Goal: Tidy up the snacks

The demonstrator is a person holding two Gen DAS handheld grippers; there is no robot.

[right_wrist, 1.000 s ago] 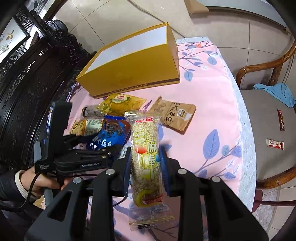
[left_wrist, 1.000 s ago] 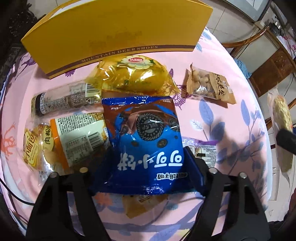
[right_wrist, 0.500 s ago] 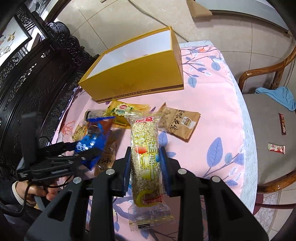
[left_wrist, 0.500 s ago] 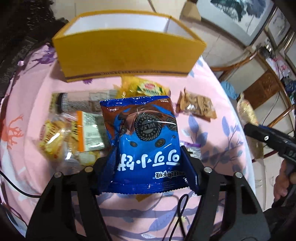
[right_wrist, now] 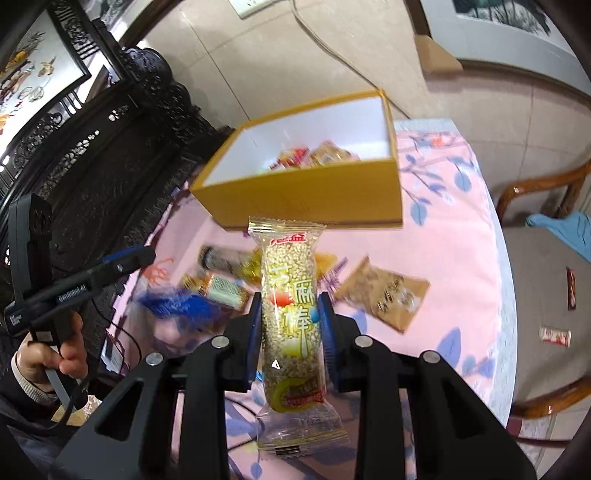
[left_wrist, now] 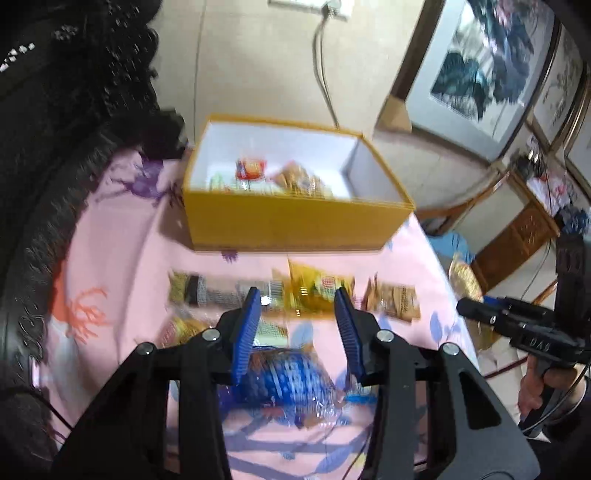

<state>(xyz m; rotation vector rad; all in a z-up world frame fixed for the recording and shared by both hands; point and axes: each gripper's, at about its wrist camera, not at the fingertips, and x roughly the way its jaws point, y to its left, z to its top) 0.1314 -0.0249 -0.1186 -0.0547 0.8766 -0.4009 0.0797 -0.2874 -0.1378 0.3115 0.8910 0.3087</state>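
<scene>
Counter covered by a pink cloth (right_wrist: 461, 243) printed with blue leaves and purple branches; dark carved wooden furniture (right_wrist: 110, 155) along the left side; wooden armchair (right_wrist: 539, 192) at right, grey seat carrying a blue rag (right_wrist: 565, 229) and two small wrappers (right_wrist: 554, 336); framed ink painting (left_wrist: 480, 62) leaning against the wall; beige tile floor (right_wrist: 480, 92); grey cable (left_wrist: 325, 74) running down from a wall socket (left_wrist: 328, 7); cardboard piece (right_wrist: 436, 55) on the floor.

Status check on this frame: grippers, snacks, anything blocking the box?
Right gripper shut on grain bar. Left gripper: jaws closing, nothing between; blue bag blurred beneath. Yellow box open, path clear.
</scene>
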